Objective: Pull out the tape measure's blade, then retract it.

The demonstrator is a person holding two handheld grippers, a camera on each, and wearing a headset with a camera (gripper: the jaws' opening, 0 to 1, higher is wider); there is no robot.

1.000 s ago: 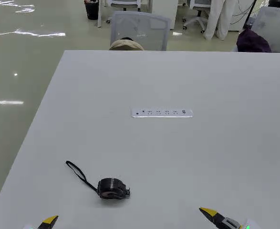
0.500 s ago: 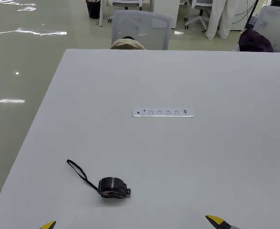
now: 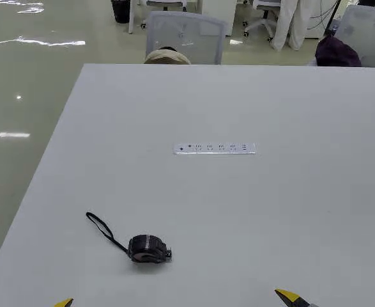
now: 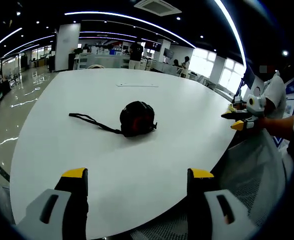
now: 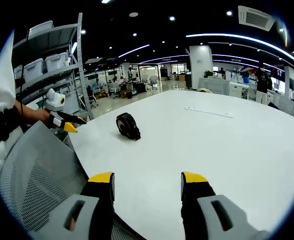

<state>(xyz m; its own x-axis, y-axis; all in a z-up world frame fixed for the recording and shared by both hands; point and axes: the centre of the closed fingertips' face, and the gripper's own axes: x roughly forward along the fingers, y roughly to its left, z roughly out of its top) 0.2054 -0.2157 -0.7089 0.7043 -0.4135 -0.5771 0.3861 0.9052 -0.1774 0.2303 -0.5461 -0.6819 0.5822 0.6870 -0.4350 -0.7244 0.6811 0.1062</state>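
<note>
A black tape measure (image 3: 149, 248) with a black wrist strap (image 3: 103, 228) lies on the white table (image 3: 238, 204), near its front left; no blade is out. It also shows as the tape measure (image 4: 137, 118) ahead of my left gripper (image 4: 138, 173), which is open and empty at the table's near edge. My right gripper (image 5: 147, 178) is open and empty too, with the tape measure (image 5: 128, 125) ahead to its left. In the head view, yellow fingertips (image 3: 287, 296) peek in at the bottom right and fingertips (image 3: 64, 302) at the bottom left.
A white power strip (image 3: 214, 148) lies flat in the middle of the table. A grey mesh chair (image 3: 185, 38) stands at the far edge, with more chairs and a person behind. A mesh chair back (image 5: 41, 175) sits close below the right gripper.
Both grippers have dropped lower in the head view, leaving just their yellow tips at the bottom edge. The tape measure has not moved; the view shifted slightly.
</note>
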